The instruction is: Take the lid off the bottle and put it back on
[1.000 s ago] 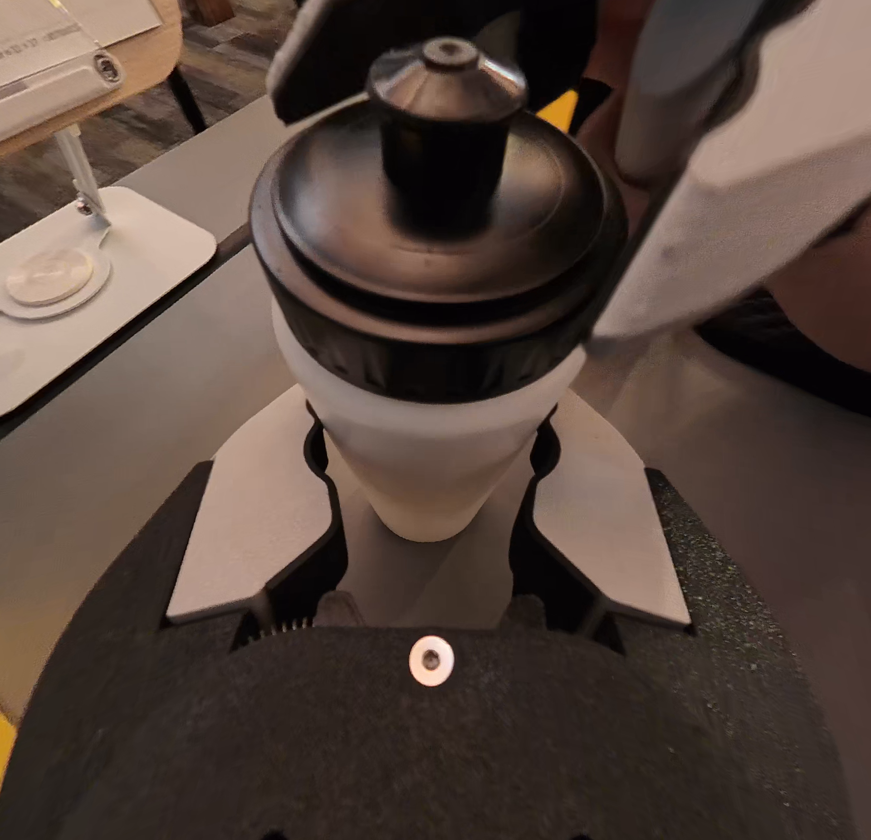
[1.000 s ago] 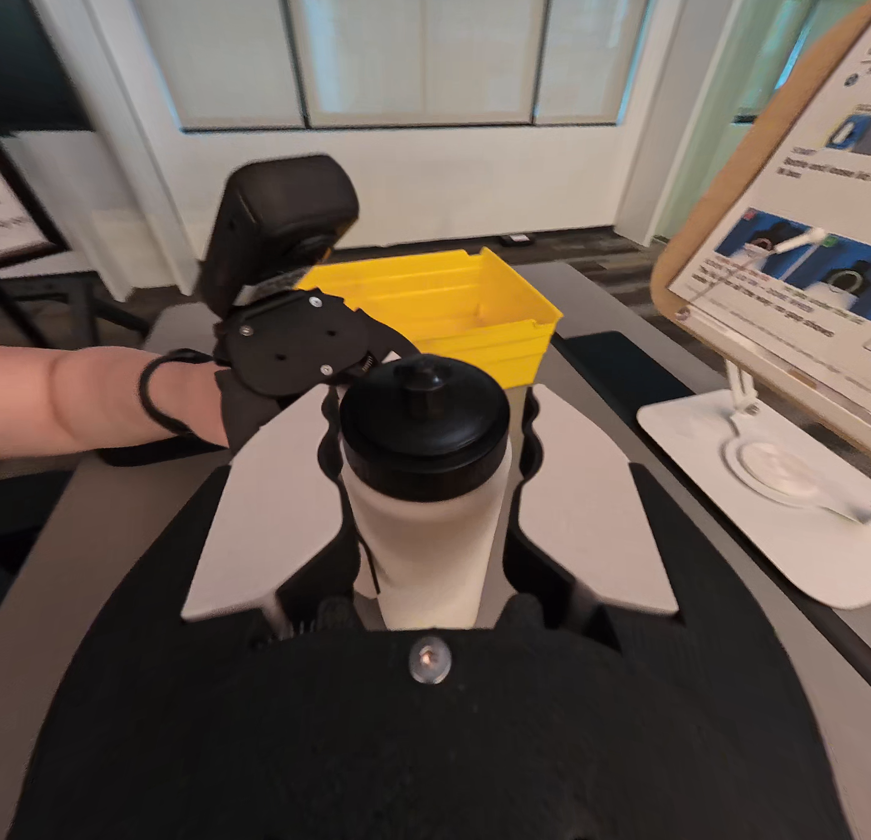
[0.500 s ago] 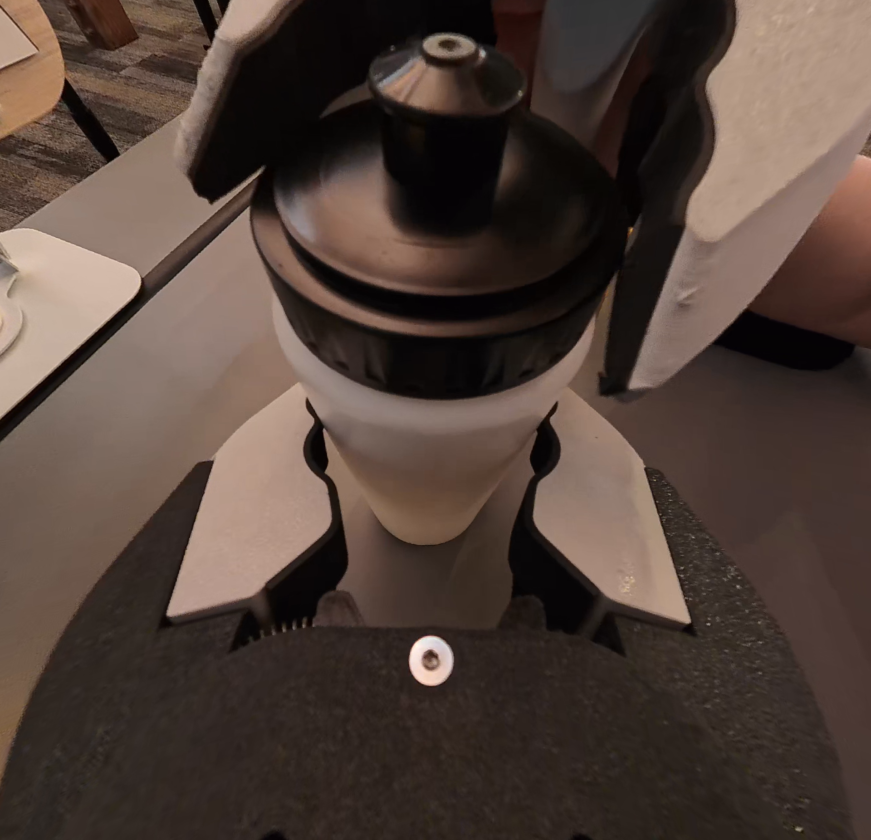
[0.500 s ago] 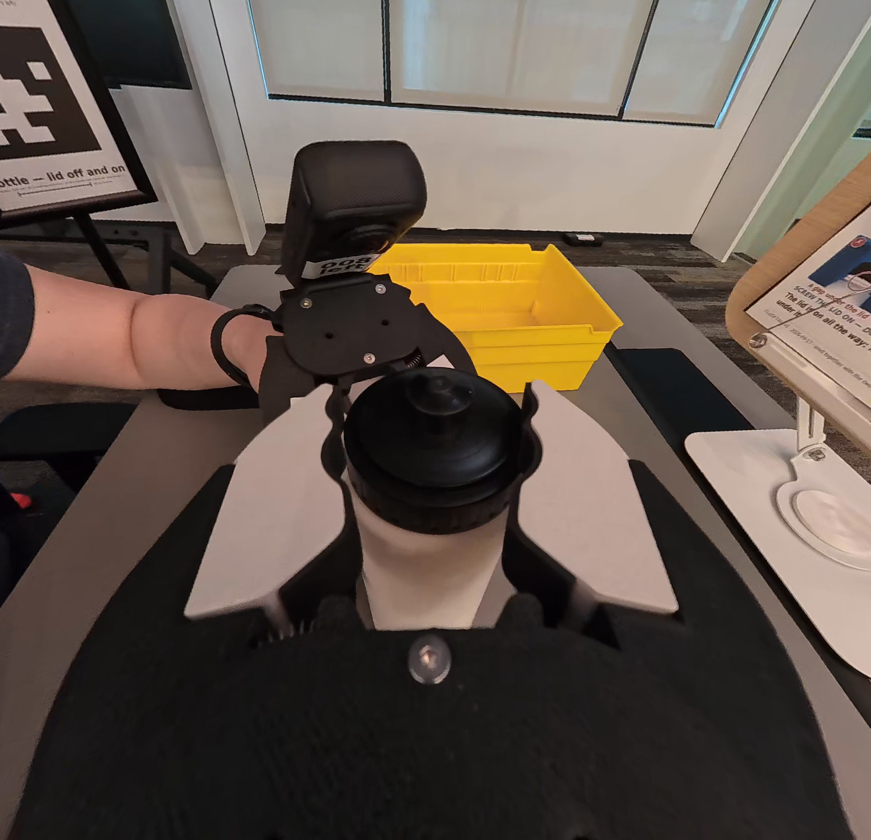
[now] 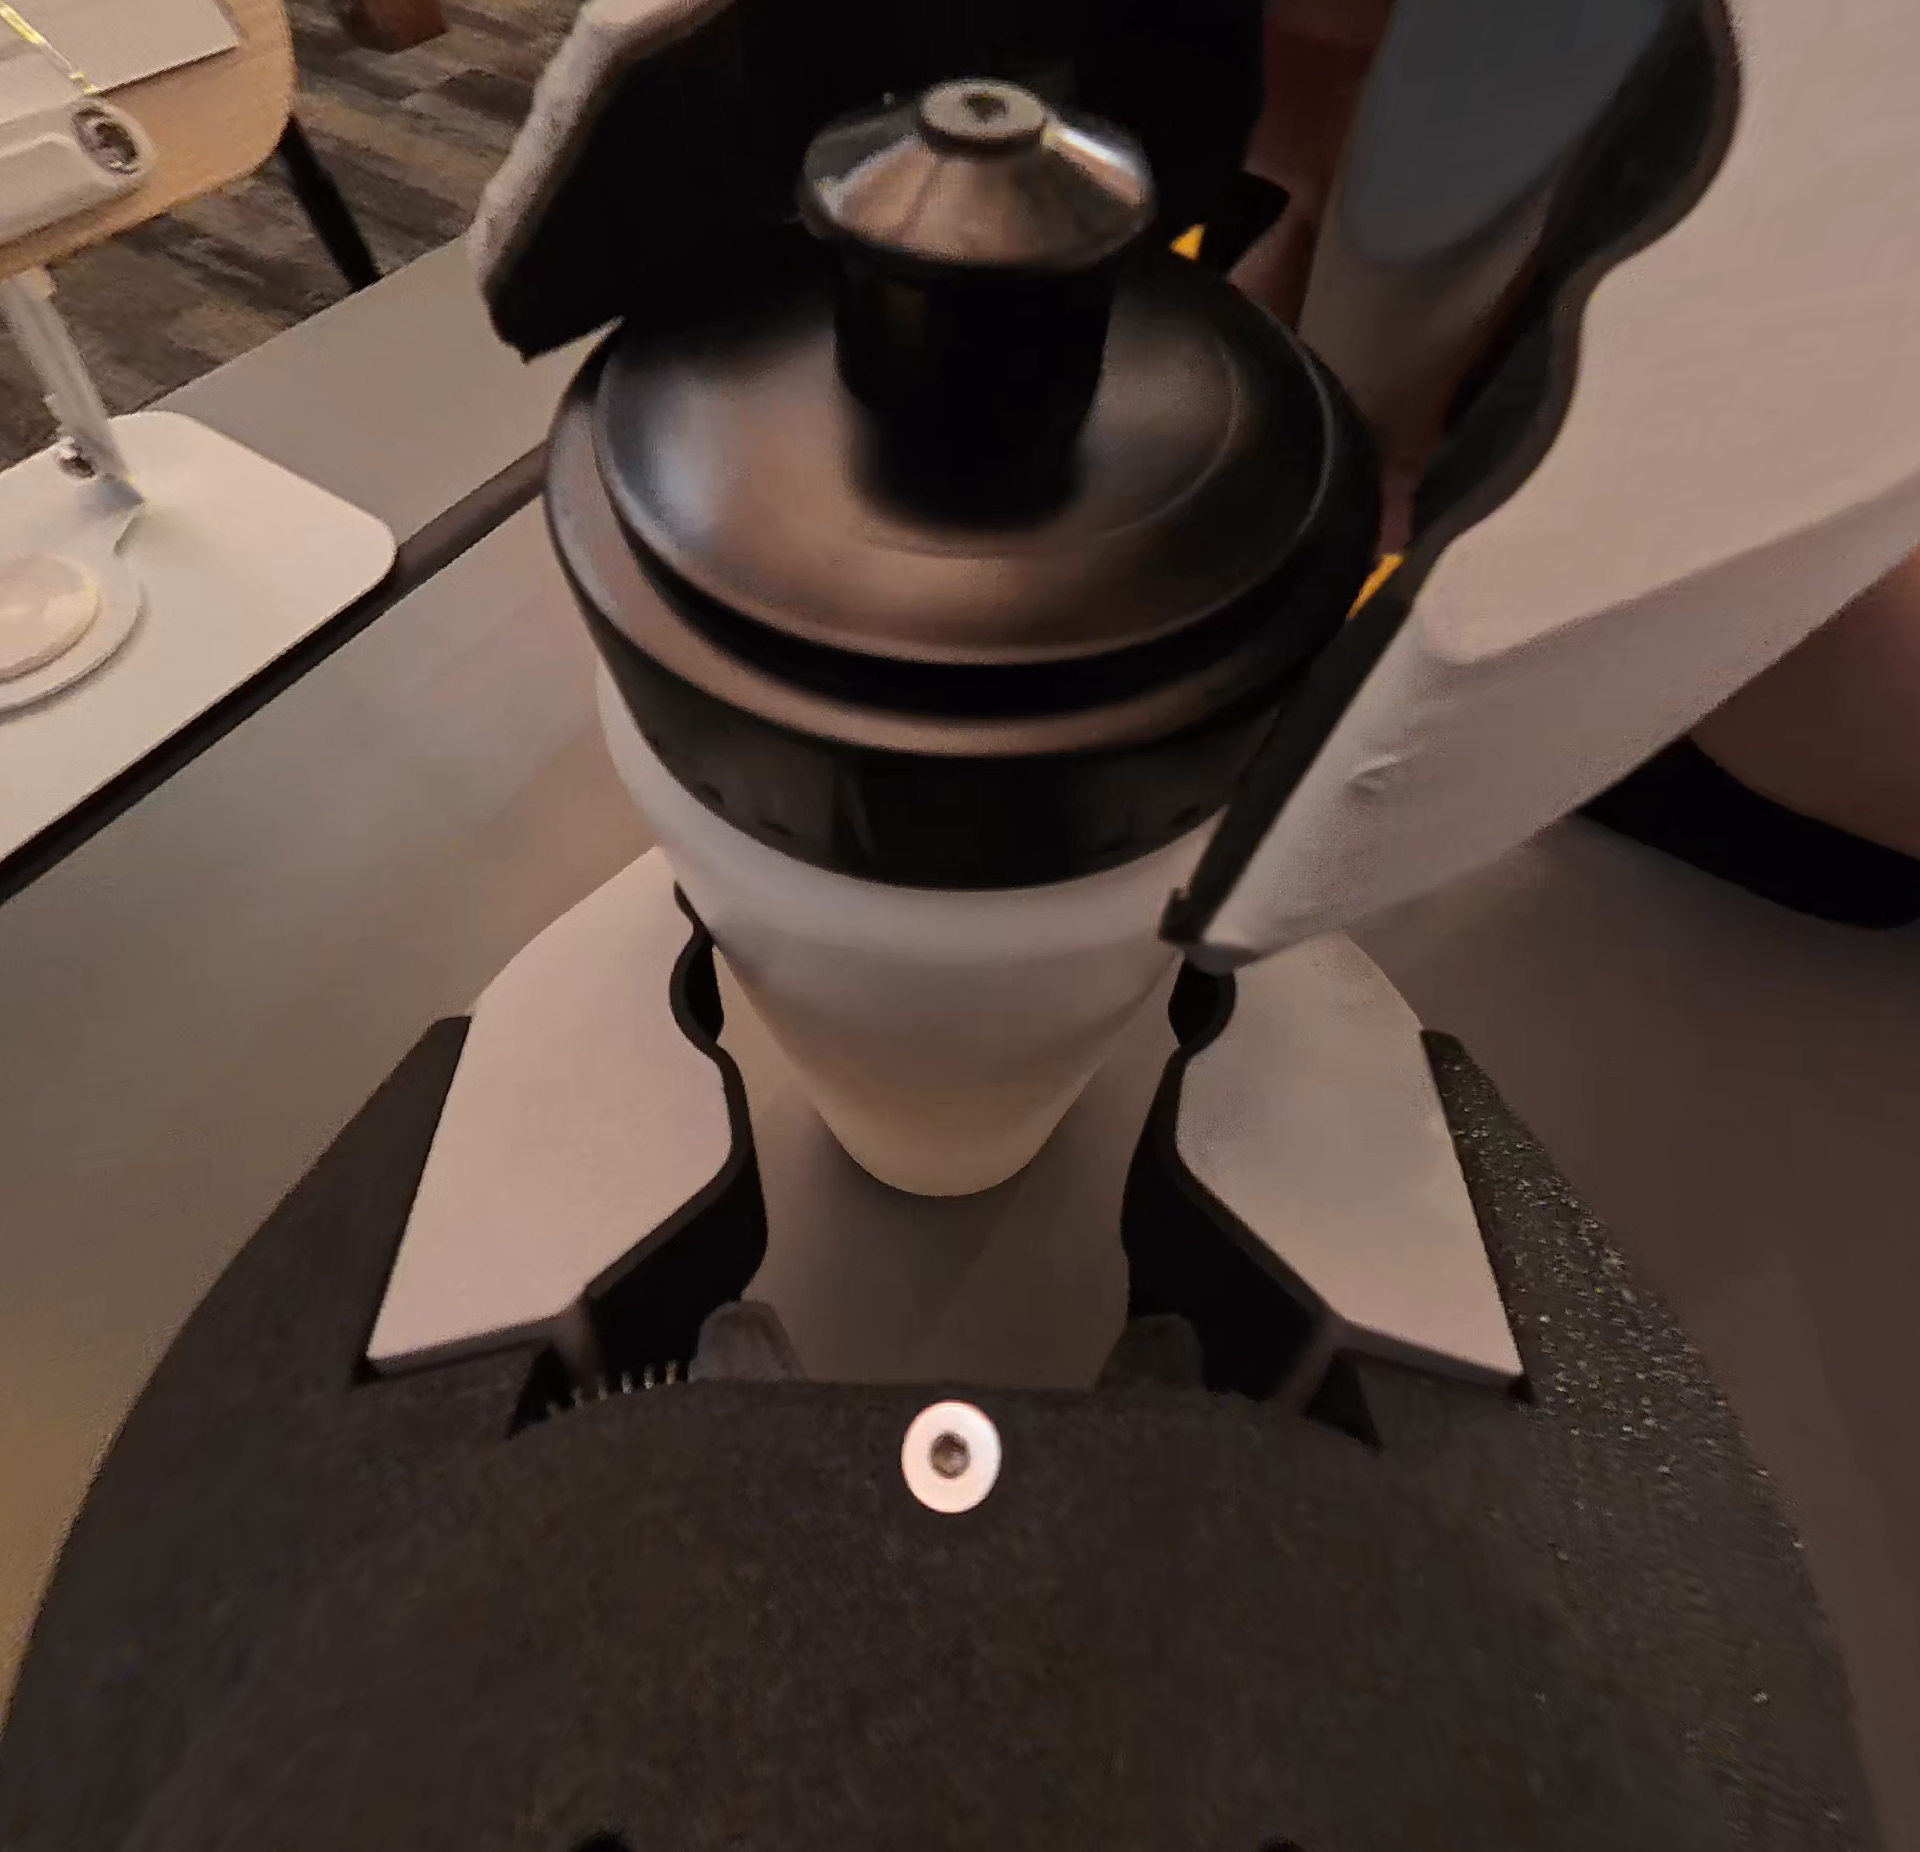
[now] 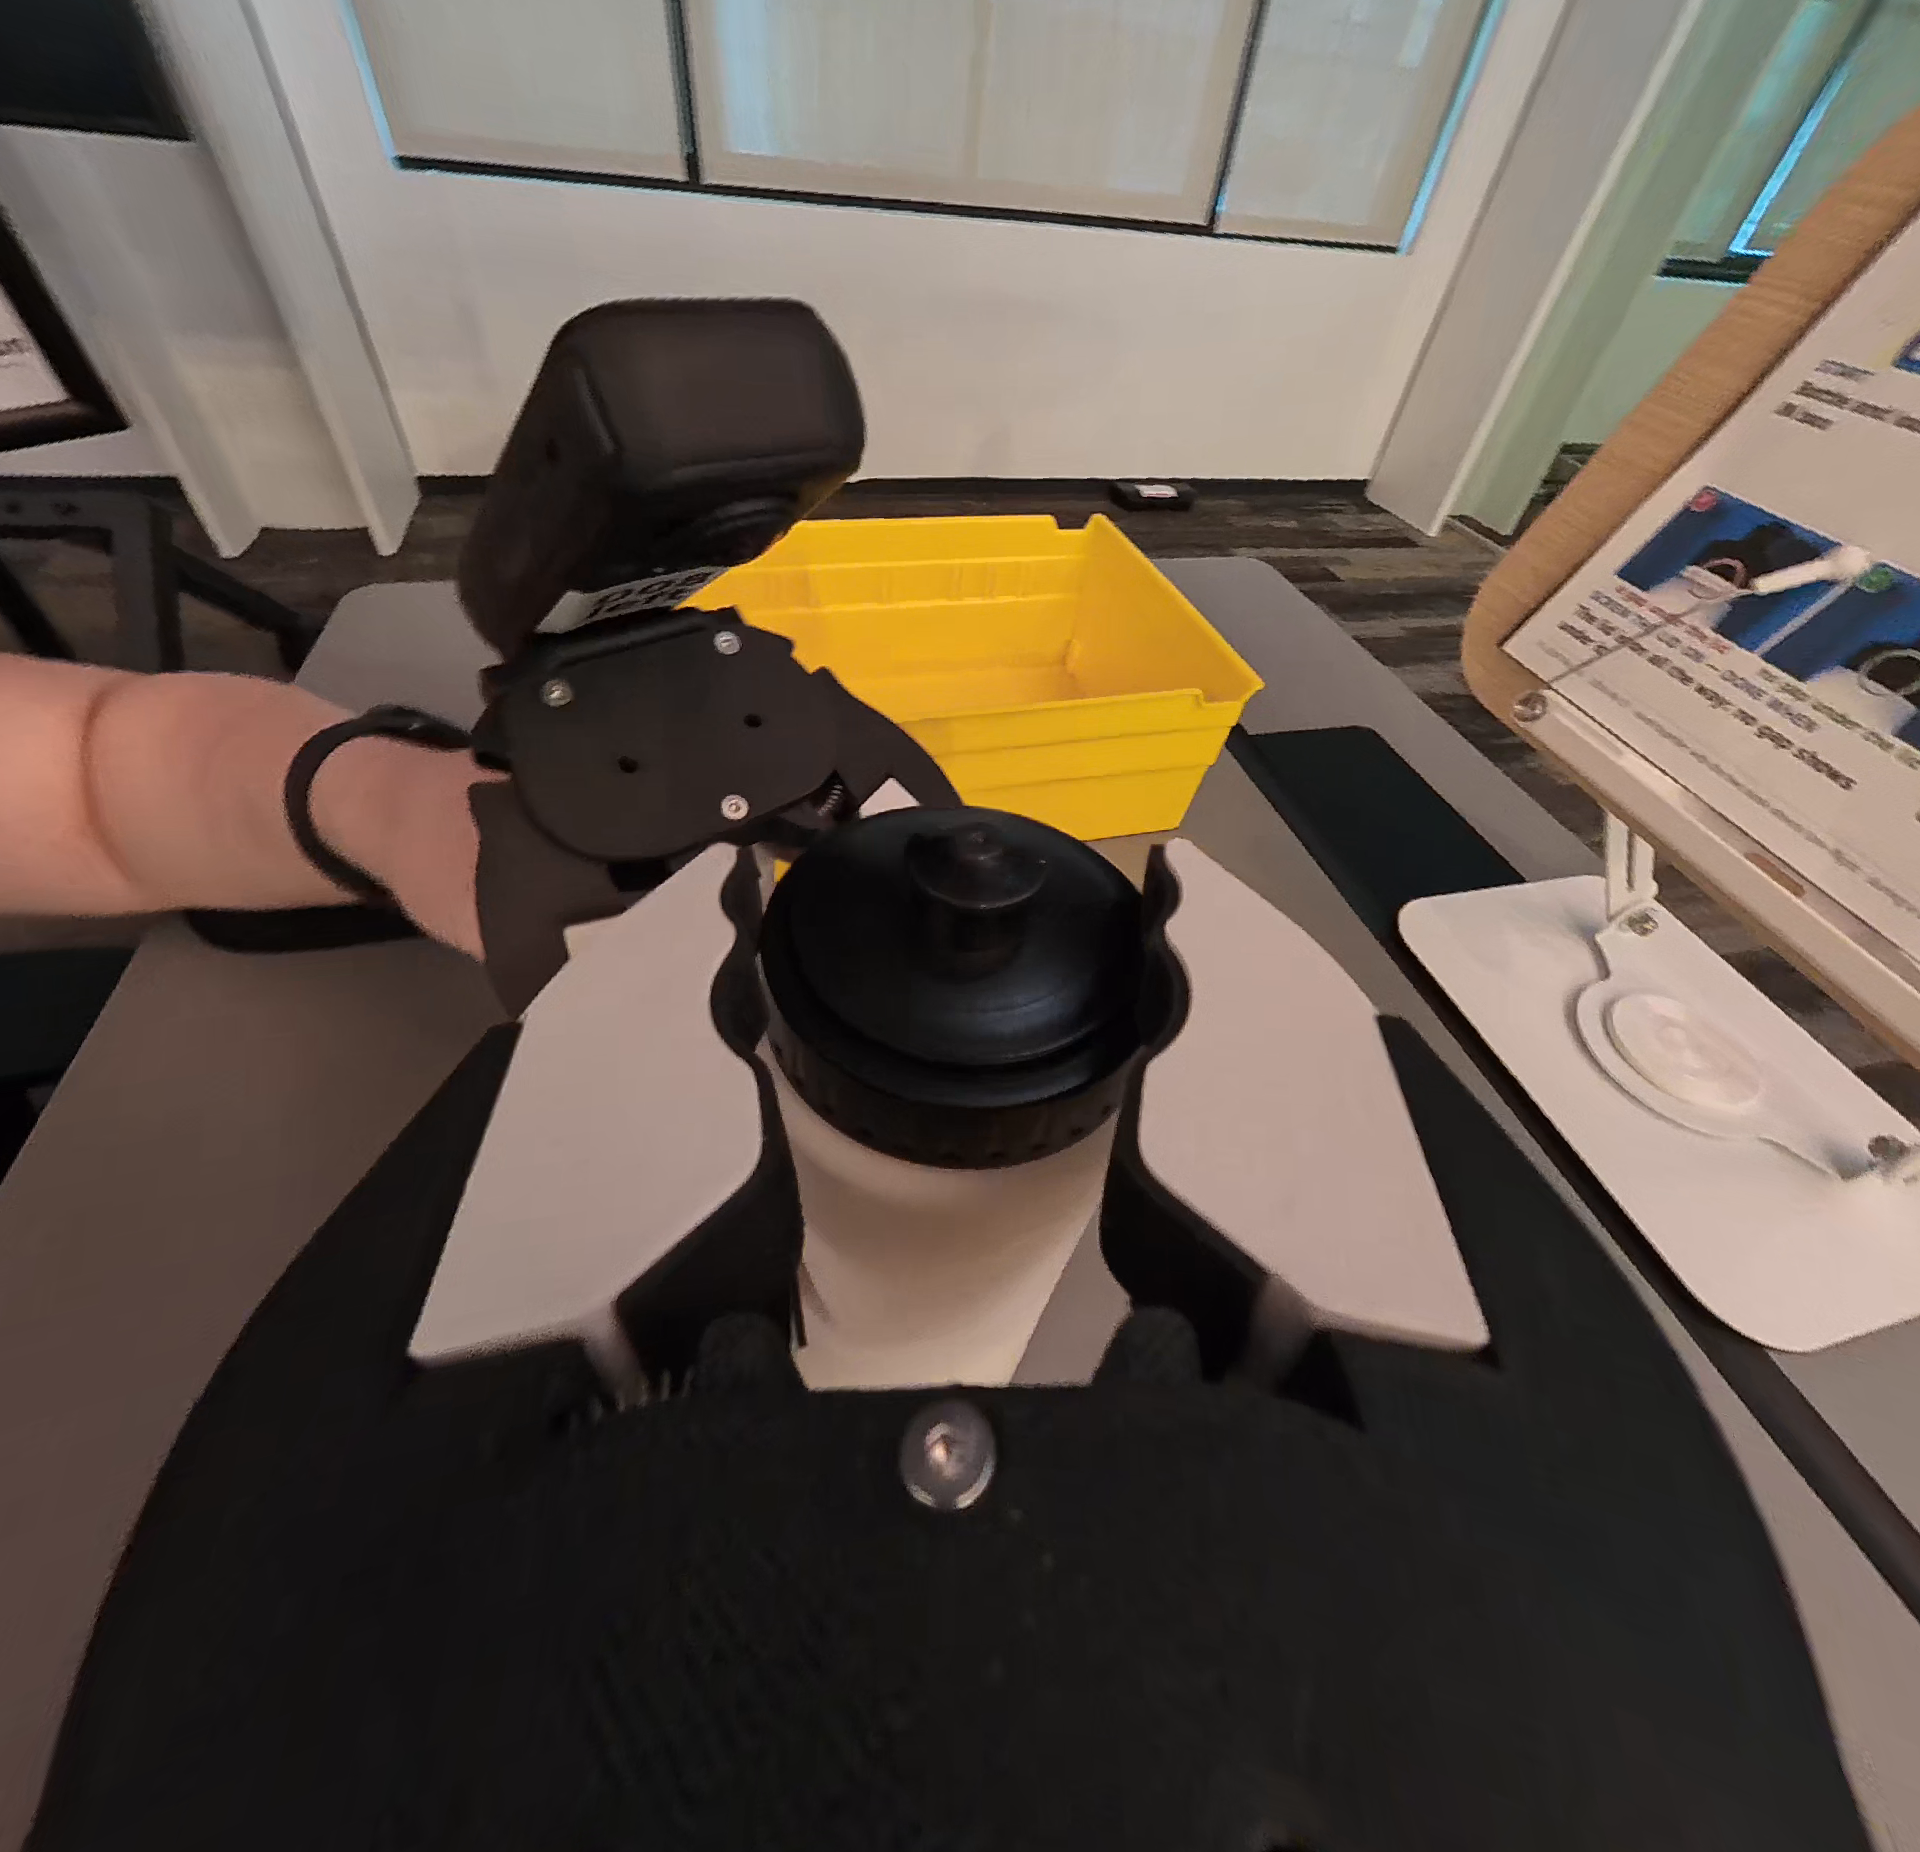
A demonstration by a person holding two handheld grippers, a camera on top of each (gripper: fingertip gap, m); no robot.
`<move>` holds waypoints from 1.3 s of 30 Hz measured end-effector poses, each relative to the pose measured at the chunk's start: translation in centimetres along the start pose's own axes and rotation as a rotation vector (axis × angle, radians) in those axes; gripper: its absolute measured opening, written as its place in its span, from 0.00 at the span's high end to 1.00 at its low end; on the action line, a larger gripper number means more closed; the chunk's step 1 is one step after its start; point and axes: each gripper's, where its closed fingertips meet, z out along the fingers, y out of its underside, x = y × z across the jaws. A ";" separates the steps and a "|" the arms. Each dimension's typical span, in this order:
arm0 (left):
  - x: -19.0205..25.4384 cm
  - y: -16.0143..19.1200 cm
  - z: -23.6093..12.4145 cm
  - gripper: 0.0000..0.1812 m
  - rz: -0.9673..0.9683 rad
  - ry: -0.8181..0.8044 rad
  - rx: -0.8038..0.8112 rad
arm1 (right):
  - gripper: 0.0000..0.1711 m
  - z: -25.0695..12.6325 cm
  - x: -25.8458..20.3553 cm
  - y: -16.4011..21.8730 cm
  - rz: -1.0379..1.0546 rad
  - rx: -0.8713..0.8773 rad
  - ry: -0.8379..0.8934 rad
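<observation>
The grey table (image 6: 208, 1075) carries every item in the work area. At its far end stands an open yellow plastic bin (image 6: 1039, 701), well apart from the work and not involved in this step. On the right, a white stand with a wood-backed instruction board (image 6: 1662, 1127) sits beside the table edge.

The white plastic squeeze bottle (image 5: 935, 992) stands upright near the middle of the table, between both grippers. The left gripper (image 5: 940, 981) brackets the lower body: its grey fingers (image 5: 561, 1127) lie on either side of the white wall and appear closed against it, though actual contact is hidden behind the body. This hold is judged to be there to stop the bottle from turning.

The right gripper (image 6: 951, 981) approaches from the opposite side at cap height. Its fingers (image 6: 1257, 1106) sit closely on both flanks of the round black ribbed lid with pull spout (image 6: 951, 1013), narrowed to lid width; firm clamping cannot be confirmed from either view. The lid is seated on the bottle neck with no visible gap.

Judged step: gripping the lid for a twist. Whether this is loosening or final tightening cannot be determined.
</observation>
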 end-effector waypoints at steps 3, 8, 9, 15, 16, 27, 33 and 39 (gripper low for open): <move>-0.2 0.0 -0.1 0.53 -0.006 -0.027 -0.002 | 0.58 0.2 0.1 0.0 -0.001 -0.012 0.034; 0.3 0.0 0.1 0.52 0.032 0.021 -0.006 | 0.57 -0.6 -0.3 0.3 -0.022 -0.034 -0.066; 0.4 0.1 0.0 0.52 0.023 0.036 -0.007 | 0.57 -0.8 -0.2 0.2 0.016 -0.019 -0.099; 1.1 0.1 -0.6 0.53 -0.098 0.147 -0.044 | 0.57 -1.3 0.9 0.3 0.367 0.065 -0.255; 1.3 0.1 -0.6 0.53 -0.135 0.172 -0.048 | 0.57 -1.3 0.9 0.3 0.404 0.075 -0.280; 1.0 0.2 -0.3 0.53 0.017 0.100 -0.053 | 0.54 -0.3 -0.8 0.4 0.217 0.027 -0.230; -1.1 0.0 -0.1 0.53 0.054 -0.043 -0.003 | 0.55 0.5 0.3 0.4 0.070 0.038 -0.017; -1.8 -0.2 -0.1 0.53 0.002 -0.093 0.031 | 0.54 1.1 1.5 0.3 0.137 0.077 0.172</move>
